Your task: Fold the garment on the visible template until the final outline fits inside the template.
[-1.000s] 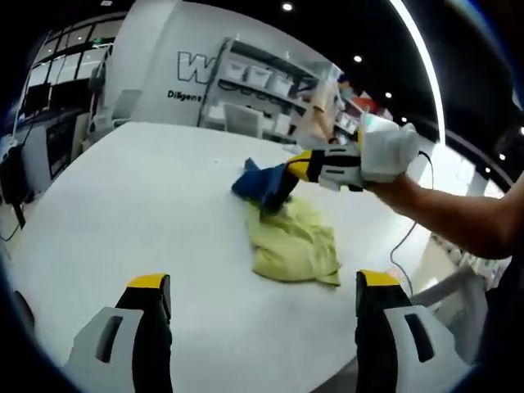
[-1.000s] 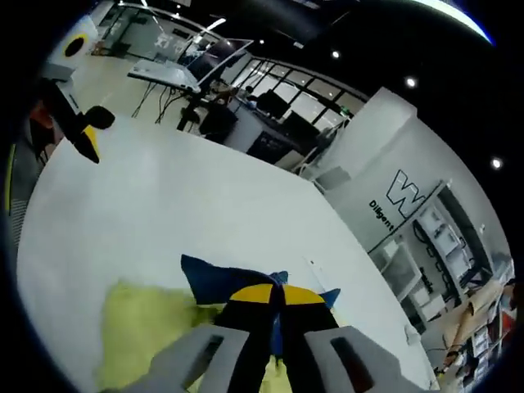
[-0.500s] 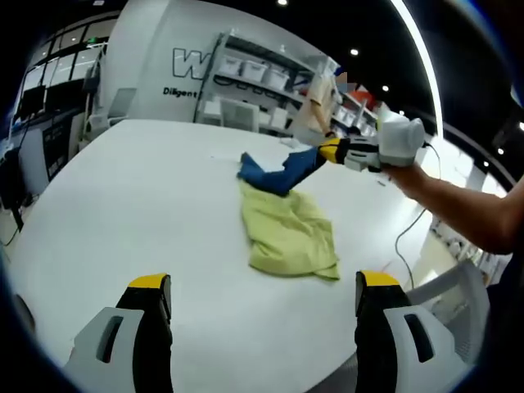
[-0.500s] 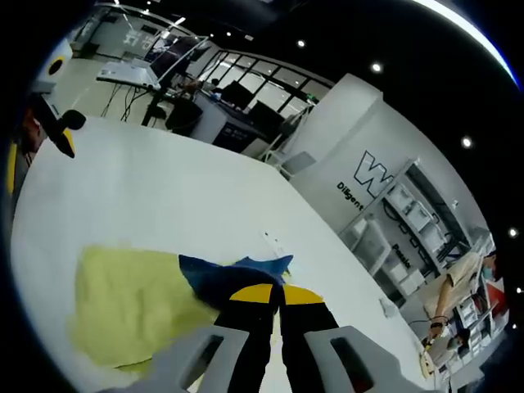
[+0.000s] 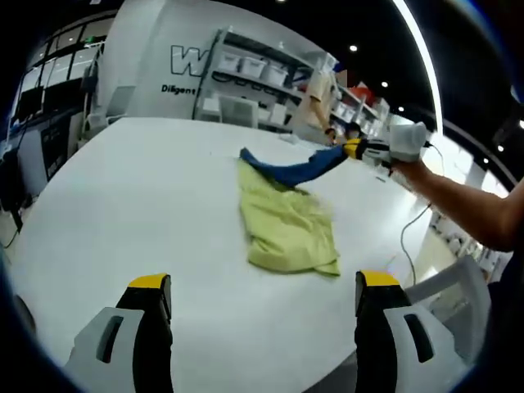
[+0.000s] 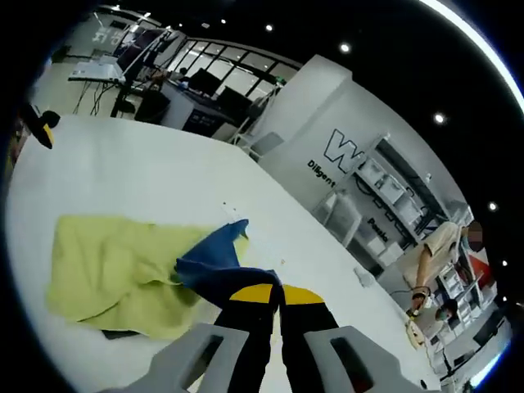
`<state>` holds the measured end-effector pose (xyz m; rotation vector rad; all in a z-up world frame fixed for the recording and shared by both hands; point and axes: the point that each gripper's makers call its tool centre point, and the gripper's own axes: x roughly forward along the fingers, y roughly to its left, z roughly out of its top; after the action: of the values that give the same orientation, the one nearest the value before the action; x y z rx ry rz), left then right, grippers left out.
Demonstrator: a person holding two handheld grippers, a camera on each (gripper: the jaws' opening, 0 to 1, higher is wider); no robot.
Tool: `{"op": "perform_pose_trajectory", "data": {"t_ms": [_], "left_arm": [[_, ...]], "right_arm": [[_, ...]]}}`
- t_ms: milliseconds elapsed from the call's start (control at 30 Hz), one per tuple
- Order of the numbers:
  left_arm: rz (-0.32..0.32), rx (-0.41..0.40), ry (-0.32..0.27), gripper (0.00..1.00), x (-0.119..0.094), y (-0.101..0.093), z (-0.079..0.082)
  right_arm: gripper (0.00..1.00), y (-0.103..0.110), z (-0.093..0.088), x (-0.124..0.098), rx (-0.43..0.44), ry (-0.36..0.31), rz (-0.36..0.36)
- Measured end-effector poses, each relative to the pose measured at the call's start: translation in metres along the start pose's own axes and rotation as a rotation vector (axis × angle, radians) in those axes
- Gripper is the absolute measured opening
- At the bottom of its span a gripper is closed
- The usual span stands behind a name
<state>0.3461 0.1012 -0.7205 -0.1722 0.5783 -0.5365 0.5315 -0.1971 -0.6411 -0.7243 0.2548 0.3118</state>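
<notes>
Garment-wise, a blue cloth (image 6: 214,264) is pinched between the closed jaws of the right gripper (image 6: 273,296) at lower centre of the right gripper view, its free end trailing up and left over a crumpled yellow-green cloth (image 6: 115,274) at the left. In the left gripper view the right gripper (image 5: 357,149), at the upper right in a person's hand (image 5: 407,144), holds that blue cloth (image 5: 288,170) stretched out from the top of the yellow-green cloth (image 5: 288,228) at frame centre on the white table (image 5: 131,205). The left gripper (image 5: 262,303) stands wide open at the bottom, holding nothing. A person (image 6: 434,258) stands by shelving at the right.
</notes>
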Motion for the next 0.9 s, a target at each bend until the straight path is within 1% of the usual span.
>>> {"op": "perform_pose_trajectory", "data": {"t_ms": [200,433,567,767,867,900], "left_arm": [[0.001,0.003,0.011,0.88,0.001,0.0,-0.003],[0.003,0.005,0.019,0.88,0.001,0.0,-0.005],[0.007,0.005,0.023,0.87,0.001,0.001,-0.006],[0.019,0.001,0.031,0.87,0.0,0.003,-0.009],[0.022,0.001,0.039,0.87,0.001,0.004,-0.01],[0.023,0.002,0.041,0.87,0.002,0.004,-0.011]], "right_arm": [[0.0,-0.021,-0.016,-0.004,0.014,0.022,-0.038],[0.0,-0.047,-0.041,-0.008,0.043,0.052,-0.082],[0.0,-0.055,-0.051,-0.007,0.05,0.059,-0.092],[0.0,-0.067,-0.07,-0.011,0.1,0.069,-0.119],[0.0,-0.069,-0.083,-0.015,0.132,0.085,-0.126],[0.0,-0.07,-0.09,-0.016,0.16,0.093,-0.132]]}}
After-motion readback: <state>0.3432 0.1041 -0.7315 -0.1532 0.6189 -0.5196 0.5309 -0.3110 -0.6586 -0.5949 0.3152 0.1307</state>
